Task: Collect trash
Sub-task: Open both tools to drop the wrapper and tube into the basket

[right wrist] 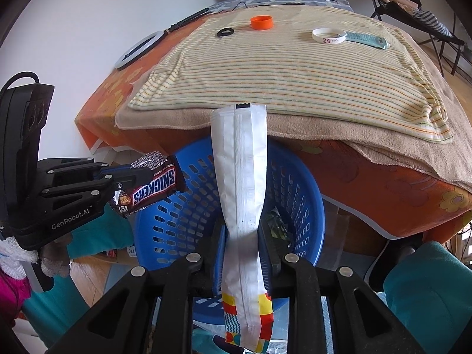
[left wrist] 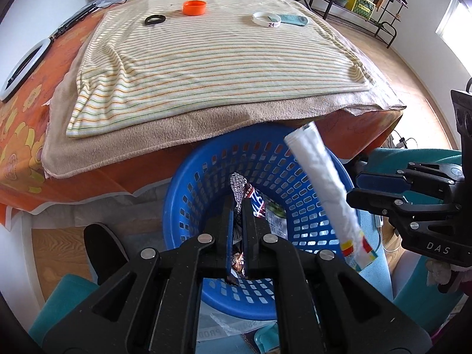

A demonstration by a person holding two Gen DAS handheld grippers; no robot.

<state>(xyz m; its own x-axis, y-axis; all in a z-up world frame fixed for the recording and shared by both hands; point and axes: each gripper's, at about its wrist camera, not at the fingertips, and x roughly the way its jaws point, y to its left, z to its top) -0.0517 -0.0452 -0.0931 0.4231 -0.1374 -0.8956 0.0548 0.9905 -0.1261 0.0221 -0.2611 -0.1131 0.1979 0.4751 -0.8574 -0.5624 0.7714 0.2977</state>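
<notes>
**Wrappers held over a blue basket beside the tabletop**

Left wrist view: The left hand-held gripper (left wrist: 237,221) points down into a blue perforated basket (left wrist: 206,177) standing on the floor against the tabletop (left wrist: 88,159). Its jaws are almost together, with a dark Snickers wrapper (left wrist: 240,188) pinched between them, the wrapper's crinkled end sticking out past the fingertips above the basket's inside. More packaging lies at the bottom of the basket. At right, the right hand-held gripper (left wrist: 354,188) reaches in from the side, with a long white wrapper (left wrist: 321,185) slanting across the basket's far rim. On the tabletop, a striped cloth (left wrist: 206,67) lies over a beige towel (left wrist: 177,135); an orange cap (left wrist: 194,8), a black ring (left wrist: 154,19), a white wristband (left wrist: 266,19) and a pale teal packet (left wrist: 295,19) rest on the cloth, well apart from the basket.

Right wrist view: The right hand-held gripper (right wrist: 243,244) has the white wrapper (right wrist: 240,177) between its narrowly parted jaws, standing upright over the basket (right wrist: 177,221), its colourful printed end hanging below the fingers. Whether the pads press on it cannot be told. At left, the left hand-held gripper (right wrist: 124,177) grips the Snickers wrapper (right wrist: 156,188) just above the basket's rim. The cap (right wrist: 261,22), ring (right wrist: 225,32), wristband (right wrist: 329,36) and packet (right wrist: 365,39) sit on the cloth (right wrist: 295,82).
</notes>
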